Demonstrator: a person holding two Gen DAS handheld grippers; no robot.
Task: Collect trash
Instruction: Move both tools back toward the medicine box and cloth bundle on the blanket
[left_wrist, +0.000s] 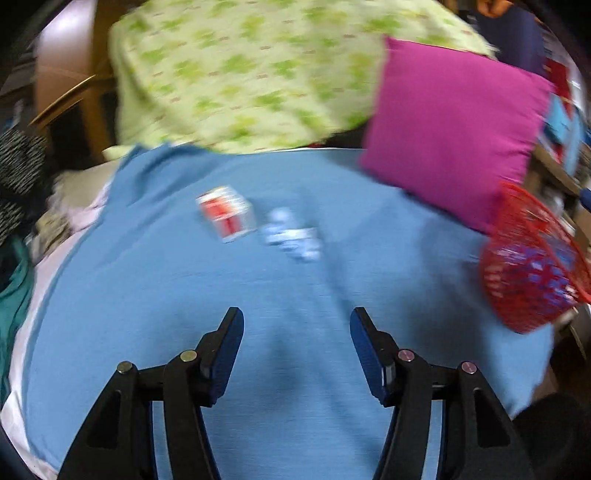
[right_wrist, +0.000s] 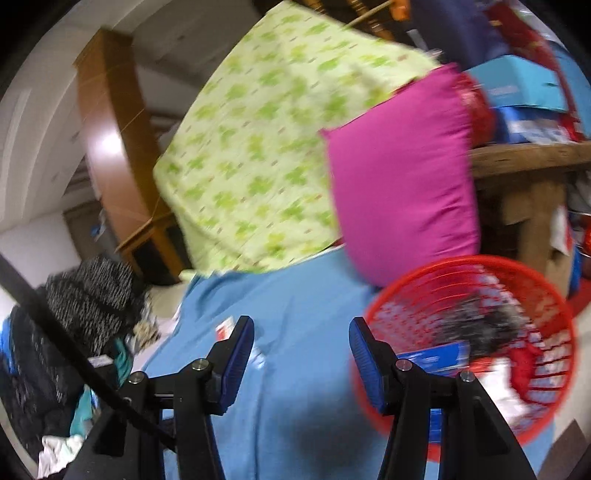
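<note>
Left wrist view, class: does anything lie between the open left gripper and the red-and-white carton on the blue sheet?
No. Only bare blue sheet lies between the left gripper and the red-and-white carton.

Smeared by motion blur: red-and-white carton (left_wrist: 226, 213) and blue-white wrapper (left_wrist: 291, 235), print unreadable; red basket (right_wrist: 469, 343) contents indistinct.

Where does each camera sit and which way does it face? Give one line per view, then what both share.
Left wrist: on the left gripper, facing along open fingers over the blue sheet toward red-white carton.
Right wrist: on the right gripper, open fingers, facing the red basket.
Shared: sheet, basket, magenta pillow, green blanket.
</note>
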